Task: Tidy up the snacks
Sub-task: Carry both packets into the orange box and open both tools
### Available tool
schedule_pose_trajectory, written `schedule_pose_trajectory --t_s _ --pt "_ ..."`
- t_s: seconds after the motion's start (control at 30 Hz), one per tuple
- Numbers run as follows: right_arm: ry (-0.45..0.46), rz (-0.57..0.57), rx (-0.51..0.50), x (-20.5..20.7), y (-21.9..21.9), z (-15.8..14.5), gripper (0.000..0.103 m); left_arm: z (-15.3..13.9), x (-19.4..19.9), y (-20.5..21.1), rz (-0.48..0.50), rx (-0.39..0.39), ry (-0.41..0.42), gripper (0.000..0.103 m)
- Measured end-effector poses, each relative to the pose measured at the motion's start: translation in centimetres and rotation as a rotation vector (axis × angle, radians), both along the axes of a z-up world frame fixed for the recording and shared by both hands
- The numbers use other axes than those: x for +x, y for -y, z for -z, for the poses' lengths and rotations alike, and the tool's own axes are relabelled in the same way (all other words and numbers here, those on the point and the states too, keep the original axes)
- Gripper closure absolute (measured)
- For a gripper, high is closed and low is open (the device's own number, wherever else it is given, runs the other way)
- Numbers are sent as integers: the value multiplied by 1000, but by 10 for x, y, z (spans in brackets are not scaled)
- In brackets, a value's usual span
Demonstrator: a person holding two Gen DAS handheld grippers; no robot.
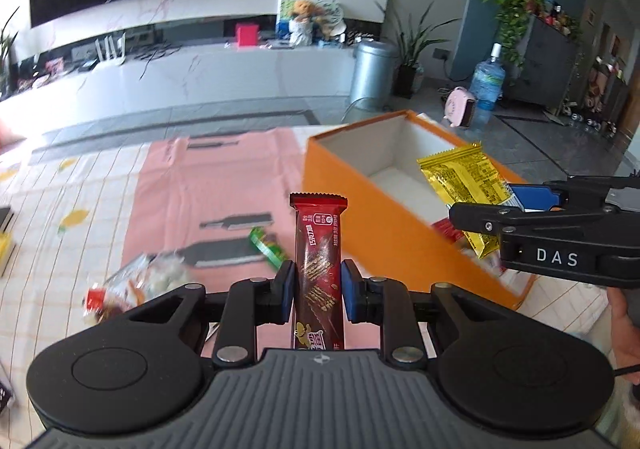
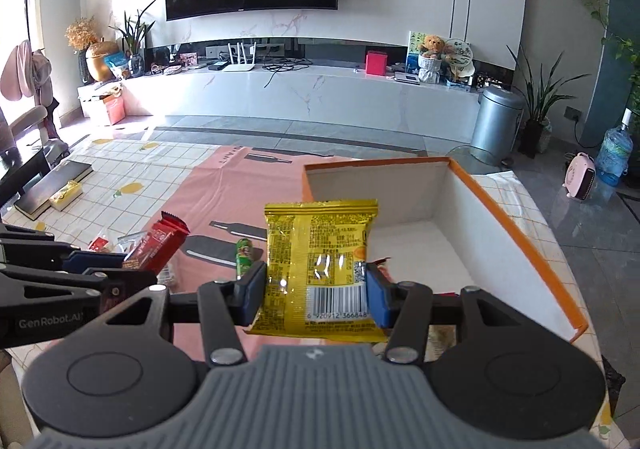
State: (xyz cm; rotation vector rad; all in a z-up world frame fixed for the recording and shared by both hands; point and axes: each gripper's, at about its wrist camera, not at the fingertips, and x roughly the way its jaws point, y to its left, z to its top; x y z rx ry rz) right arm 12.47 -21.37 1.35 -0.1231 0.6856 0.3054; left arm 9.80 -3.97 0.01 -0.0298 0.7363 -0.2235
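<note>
Left hand-held gripper [image 1: 316, 291]: blue pads clamped tight on a long dark-red foil snack bar [image 1: 319, 261], bar upright between the jaws, serrated top end pointing away from the camera, clear of the tabletop; right hand-held gripper [image 2: 316, 291]: blue pads pressed on both sides of a flat yellow plastic snack packet [image 2: 320, 265], barcode side facing the camera, packet lifted, hanging in front of the near end of the box; the two hand-held grippers sit side by side — in the left wrist view the right one enters from the right edge with the yellow packet over the box's near part.

Below and just beyond the left one: a clear plastic bag of pale snacks with a red patch [image 1: 136, 285] lying on the pink printed cloth [image 1: 224, 177], blurred; a small green snack wrapper [image 1: 266, 247] lies on the same cloth, just beside the red bar as seen from the left wrist.

Right of the cloth — an open orange cardboard box with white interior [image 2: 516, 233] standing on the tabletop; far half of its floor bare and white; something red shows at its near end, partly hidden by the yellow packet; cannot tell what.

Under the cloth: a white checked tablecloth with yellow fruit print [image 2: 120, 177].
</note>
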Motion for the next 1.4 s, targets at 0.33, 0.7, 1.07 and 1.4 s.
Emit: schedule_pose_trajectory --t_s 0.33,0.7,1.07,1.4 --pt "-86 52 -23 27 81 -5 53 -13 55 66 163 -29 -25 76" --pt "-245 21 -1 87 115 29 53 12 130 121 292 25 -145 76" --pt "-359 -75 -75 158 83 71 53 56 199 128 312 242 -260 76" --pt "-486 -74 -78 205 68 106 53 92 221 143 373 428 -313 77"
